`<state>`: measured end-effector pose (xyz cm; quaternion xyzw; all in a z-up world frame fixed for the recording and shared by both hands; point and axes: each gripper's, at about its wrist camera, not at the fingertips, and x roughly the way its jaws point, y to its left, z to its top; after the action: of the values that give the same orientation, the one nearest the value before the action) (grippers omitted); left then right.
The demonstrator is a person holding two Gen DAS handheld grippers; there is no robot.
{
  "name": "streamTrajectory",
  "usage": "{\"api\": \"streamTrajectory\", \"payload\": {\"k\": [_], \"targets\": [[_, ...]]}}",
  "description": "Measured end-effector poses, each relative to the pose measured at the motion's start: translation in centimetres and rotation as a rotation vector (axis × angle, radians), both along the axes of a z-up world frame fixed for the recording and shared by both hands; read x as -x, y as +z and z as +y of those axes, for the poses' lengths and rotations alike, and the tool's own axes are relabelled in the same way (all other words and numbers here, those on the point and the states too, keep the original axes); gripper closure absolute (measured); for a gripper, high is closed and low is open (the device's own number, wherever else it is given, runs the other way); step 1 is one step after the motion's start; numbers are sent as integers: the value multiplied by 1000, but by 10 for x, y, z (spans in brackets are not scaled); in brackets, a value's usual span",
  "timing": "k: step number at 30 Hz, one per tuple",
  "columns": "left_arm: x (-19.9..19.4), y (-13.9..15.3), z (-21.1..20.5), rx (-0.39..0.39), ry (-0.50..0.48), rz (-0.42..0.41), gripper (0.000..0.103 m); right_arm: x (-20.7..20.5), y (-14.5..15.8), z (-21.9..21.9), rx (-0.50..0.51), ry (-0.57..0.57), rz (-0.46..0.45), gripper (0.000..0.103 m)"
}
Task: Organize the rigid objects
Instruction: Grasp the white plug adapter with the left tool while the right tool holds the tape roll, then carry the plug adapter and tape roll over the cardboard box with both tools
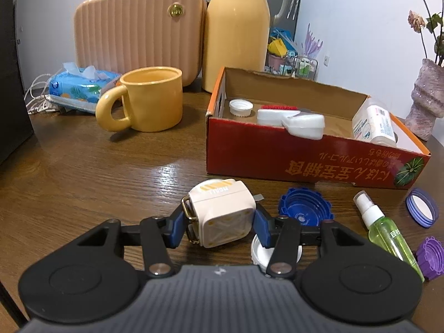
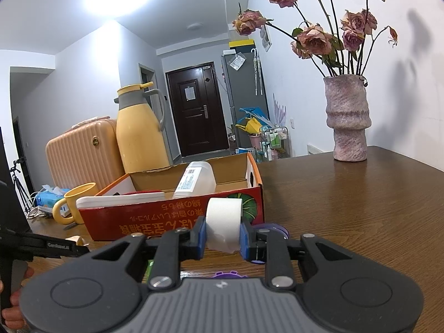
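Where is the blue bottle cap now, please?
In the left wrist view, the blue cap lies on the table before the red box, right of the tape measure.

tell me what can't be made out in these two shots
- Left wrist view: a white cap is mostly hidden under the left gripper.
- Right wrist view: the white roll and right gripper cover the purple lids behind; the red box wall hides its floor.
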<state>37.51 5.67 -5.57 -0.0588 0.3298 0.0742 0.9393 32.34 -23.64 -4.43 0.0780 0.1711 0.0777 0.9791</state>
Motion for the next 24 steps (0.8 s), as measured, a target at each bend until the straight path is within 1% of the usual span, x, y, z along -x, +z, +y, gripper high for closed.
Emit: {"api": "streamTrajectory", "payload": {"k": [8,16,24], "targets": [[21,9,-4,-7,-34,-47,53,-1,-2,0,2,-3,0,80],[46,21,-7,-14,-54,-114,53,-1,-2,1,11,2,-9,80],[68,39,-9,19,-69,-174,53,0,0,6,20,19,-21,80]]}}
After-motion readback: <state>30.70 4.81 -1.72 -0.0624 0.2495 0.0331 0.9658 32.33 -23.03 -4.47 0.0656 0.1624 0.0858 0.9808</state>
